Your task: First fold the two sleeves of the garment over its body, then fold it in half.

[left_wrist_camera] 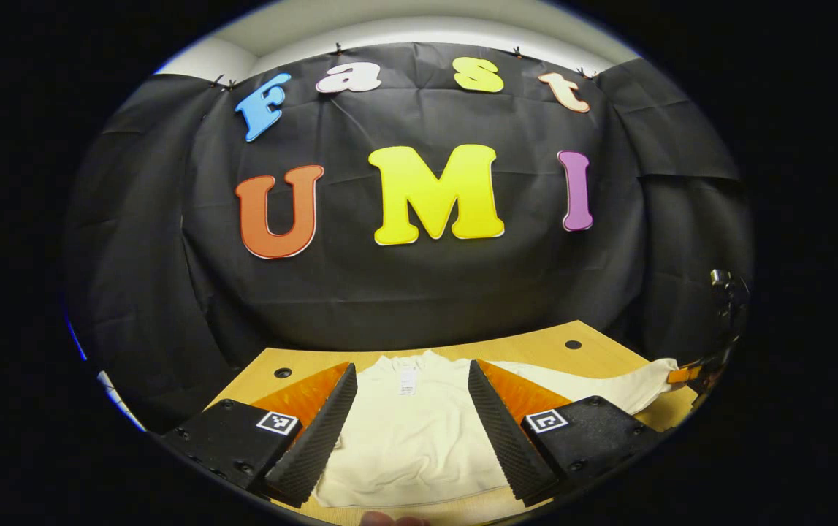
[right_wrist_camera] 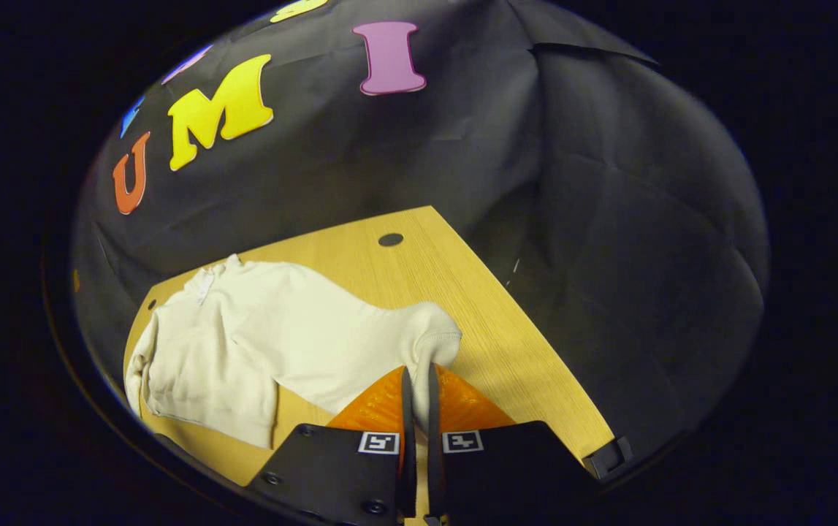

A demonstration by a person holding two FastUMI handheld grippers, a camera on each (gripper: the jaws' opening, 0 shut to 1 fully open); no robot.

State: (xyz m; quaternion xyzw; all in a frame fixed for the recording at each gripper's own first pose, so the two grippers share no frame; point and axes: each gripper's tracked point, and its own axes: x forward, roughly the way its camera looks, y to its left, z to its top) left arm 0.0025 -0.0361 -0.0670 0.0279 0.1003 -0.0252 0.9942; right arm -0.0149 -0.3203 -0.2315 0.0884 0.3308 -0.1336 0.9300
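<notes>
In the left gripper view, the left gripper (left_wrist_camera: 413, 424) hung wide apart and empty over one cream garment (left_wrist_camera: 411, 438) lying flat on the wooden table (left_wrist_camera: 535, 337). In the right gripper view, the right gripper (right_wrist_camera: 419, 380) was pinched closed on the end of one sleeve (right_wrist_camera: 429, 340) stretched out across the table.

Soft matt cloth garment (left_wrist_camera: 411, 431), wood-grain table (right_wrist_camera: 455, 292)

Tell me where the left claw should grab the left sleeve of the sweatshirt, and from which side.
Probably at its cuff end. In the right gripper view the left sleeve lies along the sweatshirt body's side, near the table edge. Come from above on the outer side, pinching the edge. The left claw is open over the body; the right claw already pinches the other cuff.
</notes>
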